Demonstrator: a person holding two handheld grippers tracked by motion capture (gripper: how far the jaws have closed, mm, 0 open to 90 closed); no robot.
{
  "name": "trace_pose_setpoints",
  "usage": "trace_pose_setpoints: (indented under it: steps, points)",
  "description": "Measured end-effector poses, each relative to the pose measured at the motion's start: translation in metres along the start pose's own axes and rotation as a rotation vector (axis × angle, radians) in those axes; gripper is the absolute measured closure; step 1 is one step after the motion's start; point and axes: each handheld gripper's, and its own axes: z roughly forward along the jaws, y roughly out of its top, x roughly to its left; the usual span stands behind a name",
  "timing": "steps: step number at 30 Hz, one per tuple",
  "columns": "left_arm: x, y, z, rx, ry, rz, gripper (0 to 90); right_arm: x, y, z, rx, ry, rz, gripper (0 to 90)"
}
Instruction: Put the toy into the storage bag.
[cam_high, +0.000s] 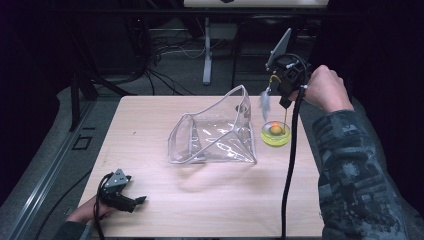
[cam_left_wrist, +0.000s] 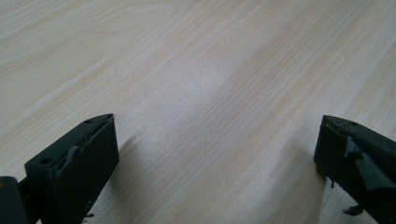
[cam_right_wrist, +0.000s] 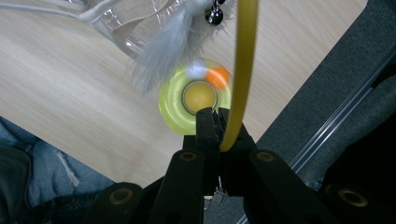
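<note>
- There is one yellow stick, one white feather, one small bell, one round yellow-green toy and one clear bag.
- The clear bag sits in the middle of the worktop, with its mouth open; I cannot tell if anything is inside.
- The round toy is at 3 o'clock from the bag, near the worktop's edge.
- The right claw is closed on the stick, above the toy.
- The stick stands nearly straight up, curving over to the feather.
- The left claw is open at 7 o'clock, low over bare wood.
</note>
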Motion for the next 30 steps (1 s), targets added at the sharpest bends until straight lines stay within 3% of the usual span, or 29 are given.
trace_pose_setpoints:
  steps: [14,30]
  points:
    - [0.000,0.000,0.000,0.000,-0.001,-0.002,0.1,-0.001,0.006,-0.017,-0.014,-0.011,0.003,87.3]
    - [0.000,0.000,0.000,0.004,-0.003,-0.002,0.0,0.007,0.017,-0.036,-0.016,-0.050,-0.032,87.3]
